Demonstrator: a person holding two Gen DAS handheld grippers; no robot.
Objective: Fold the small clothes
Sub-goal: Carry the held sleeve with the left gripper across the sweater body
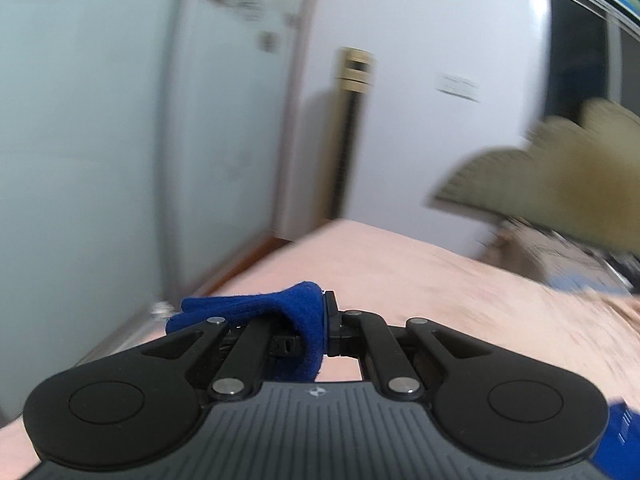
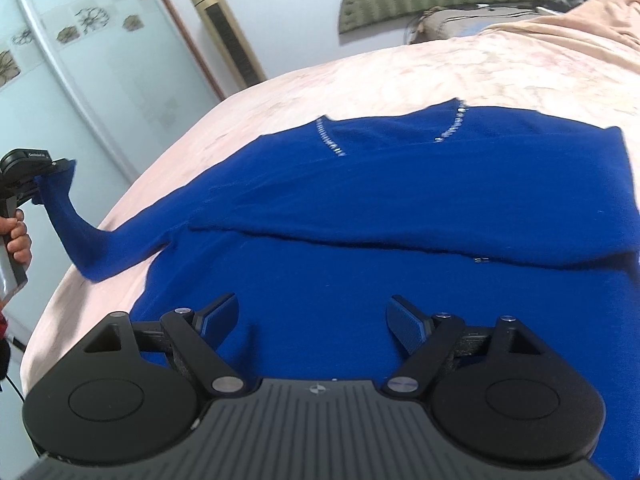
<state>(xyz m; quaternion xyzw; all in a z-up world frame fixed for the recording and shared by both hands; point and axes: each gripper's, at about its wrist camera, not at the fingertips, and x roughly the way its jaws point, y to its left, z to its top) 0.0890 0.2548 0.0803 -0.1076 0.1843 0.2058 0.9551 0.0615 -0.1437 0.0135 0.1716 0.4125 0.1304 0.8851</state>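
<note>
While the blue sweater (image 2: 360, 200) lies spread on the pink bedspread (image 2: 440, 72), its body already shows one crosswise fold line running from nine to three o'clock in the right wrist view. The left gripper (image 1: 326, 320) is clamped tight on the cuff of the sleeve (image 2: 80, 240), which rises off the bed's edge at about nine o'clock and hangs taut toward the person's hand (image 2: 18, 240). The right gripper (image 2: 312, 320) hovers over the lower body of the sweater at six o'clock, jaws spread wide and gripping nothing. As a judgement, the fold is in its middle stage: the sleeve is yet to be laid across the body, and further folds are probably needed to make it compact.
</note>
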